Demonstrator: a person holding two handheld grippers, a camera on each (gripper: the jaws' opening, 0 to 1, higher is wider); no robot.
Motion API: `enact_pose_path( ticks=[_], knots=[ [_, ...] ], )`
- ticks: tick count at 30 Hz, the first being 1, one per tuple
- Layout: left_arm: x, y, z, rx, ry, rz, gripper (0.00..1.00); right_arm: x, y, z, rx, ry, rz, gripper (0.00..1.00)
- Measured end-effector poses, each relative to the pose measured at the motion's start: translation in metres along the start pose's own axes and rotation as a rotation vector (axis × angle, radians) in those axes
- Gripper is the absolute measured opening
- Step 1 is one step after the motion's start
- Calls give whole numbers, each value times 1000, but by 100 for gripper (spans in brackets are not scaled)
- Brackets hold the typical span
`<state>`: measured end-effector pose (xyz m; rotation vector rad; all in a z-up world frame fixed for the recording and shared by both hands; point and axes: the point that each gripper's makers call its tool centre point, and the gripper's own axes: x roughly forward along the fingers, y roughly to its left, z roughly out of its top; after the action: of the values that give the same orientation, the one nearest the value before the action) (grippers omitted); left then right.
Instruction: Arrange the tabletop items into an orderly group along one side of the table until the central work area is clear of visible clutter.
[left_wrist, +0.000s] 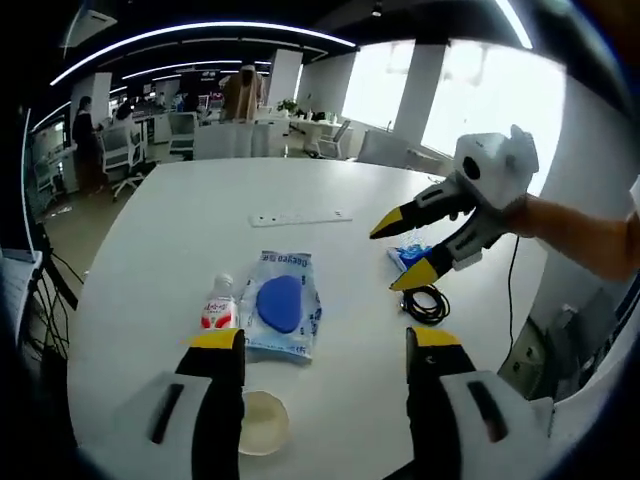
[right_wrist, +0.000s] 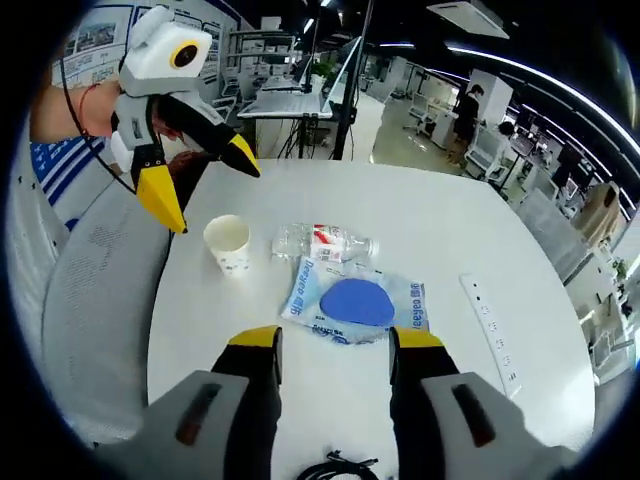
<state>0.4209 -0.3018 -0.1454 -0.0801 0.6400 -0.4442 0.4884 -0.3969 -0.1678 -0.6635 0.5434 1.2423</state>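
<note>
A blue-and-white packet (left_wrist: 283, 305) with a round blue pad lies mid-table, with a small clear bottle (left_wrist: 218, 305) beside it and a paper cup (left_wrist: 262, 420) close to my left gripper (left_wrist: 326, 345), which is open and empty. My right gripper (left_wrist: 388, 262) hovers open over a small blue packet (left_wrist: 408, 257) and a coiled black cable (left_wrist: 428, 303). In the right gripper view the packet (right_wrist: 357, 300), the lying bottle (right_wrist: 325, 243) and the upright cup (right_wrist: 229, 243) sit ahead of the open right gripper (right_wrist: 335, 345). The left gripper (right_wrist: 205, 190) hangs open above the cup. The cable (right_wrist: 335, 468) lies at the bottom edge.
A white power strip (left_wrist: 300, 217) lies flat toward one side of the white table (left_wrist: 180, 230); it appears again as the strip (right_wrist: 490, 330) at the right. A grey chair (right_wrist: 95, 300) stands against the table edge. Office desks and people are far behind.
</note>
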Motion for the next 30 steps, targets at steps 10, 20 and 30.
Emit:
enact_pose_path(
  ticks=[10, 20, 30],
  knots=[
    [16, -7, 0, -21, 0, 12, 66, 9, -28, -6, 16, 6, 3, 40],
    [33, -11, -4, -60, 7, 63, 65, 28, -52, -6, -9, 10, 34, 39],
    [45, -11, -11, -123, 2, 125, 63, 44, -73, -6, -26, 13, 56, 39]
  ],
)
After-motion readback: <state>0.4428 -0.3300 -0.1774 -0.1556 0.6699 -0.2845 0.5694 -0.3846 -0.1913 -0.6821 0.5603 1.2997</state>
